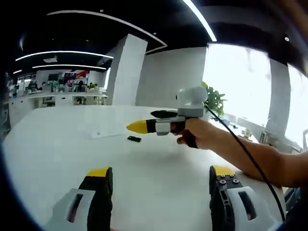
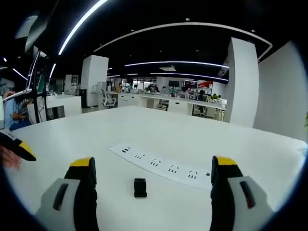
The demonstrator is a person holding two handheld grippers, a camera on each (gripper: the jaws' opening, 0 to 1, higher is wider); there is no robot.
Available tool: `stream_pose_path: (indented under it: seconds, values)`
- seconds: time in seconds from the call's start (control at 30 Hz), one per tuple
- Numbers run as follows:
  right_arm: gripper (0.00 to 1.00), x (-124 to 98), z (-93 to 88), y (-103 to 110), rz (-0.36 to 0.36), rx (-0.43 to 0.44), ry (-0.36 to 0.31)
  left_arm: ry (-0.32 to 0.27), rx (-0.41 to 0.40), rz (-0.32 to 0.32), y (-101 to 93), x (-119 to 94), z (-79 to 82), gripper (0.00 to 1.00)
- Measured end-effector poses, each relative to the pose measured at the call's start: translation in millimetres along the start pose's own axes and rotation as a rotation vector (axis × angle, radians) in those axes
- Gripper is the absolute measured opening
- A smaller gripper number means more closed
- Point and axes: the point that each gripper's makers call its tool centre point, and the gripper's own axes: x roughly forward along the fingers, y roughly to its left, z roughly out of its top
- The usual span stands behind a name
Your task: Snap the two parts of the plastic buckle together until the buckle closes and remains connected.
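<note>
buckle (image 2: 140,187) on table (image 2: 144,130) btwn open right hand-held gripper (image 2: 154,178) jaws.

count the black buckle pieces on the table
1 clearly: a black buckle piece lies on the white table between the right gripper's open jaws, just before the power strip. A second piece may be hidden or joined.

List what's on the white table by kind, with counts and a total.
Black buckle pieces: 1
White power strips: 1
Total: 2
The table holds both; the two grippers, left and right, hover open above it.
</note>
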Motion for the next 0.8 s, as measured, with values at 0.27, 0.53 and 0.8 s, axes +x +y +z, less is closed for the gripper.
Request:
stream_pose_path:
  seconds: [0.27,0.53,0.8]
  values:
    - [1.00,-2.3,-1.9,-1.1,-0.009,-0.004,0.009,0.048,0.042,0.027,-4.5,0.4,-9.5,0.99]
    - [0.99,-5.6,-6.4,4.2,-0.002,-0.024,0.031,0.066,0.154,0.090,6.9,-1.9,-9.0,0.99]
    - [0.90,-7.3,-5.9,2.2,0.009,-0.046,0.026,0.047,0.117,0.063,7.6,-2.7,-6.9,0.93]
